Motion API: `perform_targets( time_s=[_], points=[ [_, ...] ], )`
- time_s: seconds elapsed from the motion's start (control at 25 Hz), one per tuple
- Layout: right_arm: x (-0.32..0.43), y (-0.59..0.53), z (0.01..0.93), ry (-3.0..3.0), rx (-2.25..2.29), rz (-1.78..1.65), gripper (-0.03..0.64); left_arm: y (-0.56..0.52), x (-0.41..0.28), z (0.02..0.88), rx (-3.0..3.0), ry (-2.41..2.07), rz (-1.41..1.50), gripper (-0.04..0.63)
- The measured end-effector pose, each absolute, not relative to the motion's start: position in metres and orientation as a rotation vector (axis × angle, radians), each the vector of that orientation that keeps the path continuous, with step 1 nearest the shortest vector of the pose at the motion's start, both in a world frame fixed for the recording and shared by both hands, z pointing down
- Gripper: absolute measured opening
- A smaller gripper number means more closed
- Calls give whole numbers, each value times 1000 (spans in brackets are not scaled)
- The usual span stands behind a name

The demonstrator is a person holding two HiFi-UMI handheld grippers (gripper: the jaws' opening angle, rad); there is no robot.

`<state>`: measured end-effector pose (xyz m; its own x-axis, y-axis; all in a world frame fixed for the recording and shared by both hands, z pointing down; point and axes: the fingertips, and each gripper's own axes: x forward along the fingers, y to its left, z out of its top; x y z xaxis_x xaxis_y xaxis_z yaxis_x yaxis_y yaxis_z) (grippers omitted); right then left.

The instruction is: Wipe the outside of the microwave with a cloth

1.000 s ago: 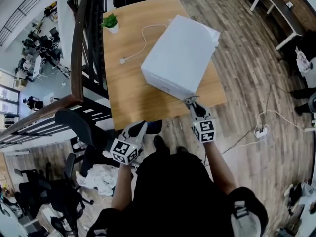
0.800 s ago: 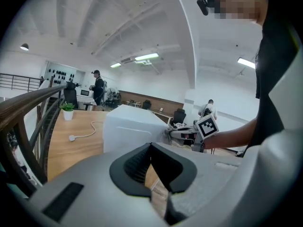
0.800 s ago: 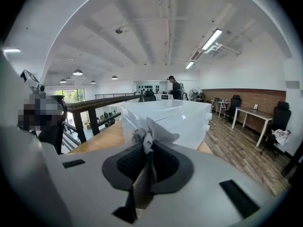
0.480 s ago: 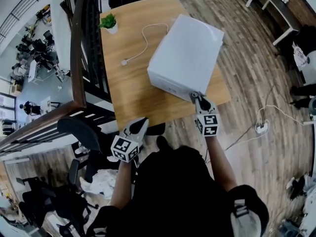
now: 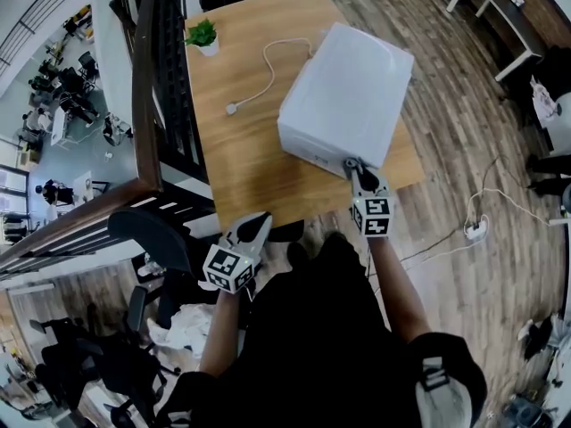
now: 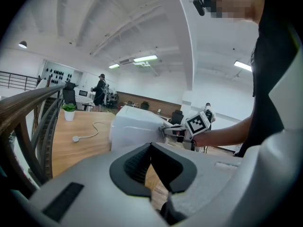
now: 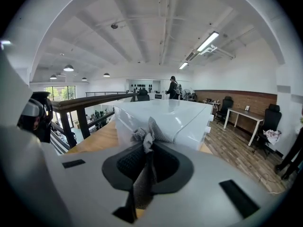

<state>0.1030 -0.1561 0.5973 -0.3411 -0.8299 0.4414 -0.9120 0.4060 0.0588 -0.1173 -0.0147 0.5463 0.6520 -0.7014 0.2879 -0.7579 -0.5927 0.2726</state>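
Observation:
The white microwave (image 5: 346,96) stands at an angle on the wooden table (image 5: 236,163). My right gripper (image 5: 353,165) is at its near corner, shut on a crumpled grey cloth (image 7: 146,137) that pokes out past the jaws towards the microwave's (image 7: 165,115) front edge. Whether the cloth touches the casing I cannot tell. My left gripper (image 5: 256,227) hangs off the table's near edge, jaws together with nothing between them. In the left gripper view, the left gripper (image 6: 151,148) looks across the table at the microwave (image 6: 135,126) and at the right gripper (image 6: 166,130).
A white cable with its plug (image 5: 232,108) lies on the table left of the microwave. A small potted plant (image 5: 202,36) stands at the far left corner. A dark railing (image 5: 143,78) runs along the table's left side. A floor power strip (image 5: 473,232) lies at the right.
The right gripper with the cloth has stayed at the microwave's near corner, edging slightly up the picture. The left gripper has hardly moved.

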Motion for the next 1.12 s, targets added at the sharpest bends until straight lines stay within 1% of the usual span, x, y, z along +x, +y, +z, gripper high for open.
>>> perform_targets(
  time_s=[1.12],
  points=[
    [43,-182,593,-2369,1425,227,26,-25,-130,554,2427,-1295,214,0]
  ],
)
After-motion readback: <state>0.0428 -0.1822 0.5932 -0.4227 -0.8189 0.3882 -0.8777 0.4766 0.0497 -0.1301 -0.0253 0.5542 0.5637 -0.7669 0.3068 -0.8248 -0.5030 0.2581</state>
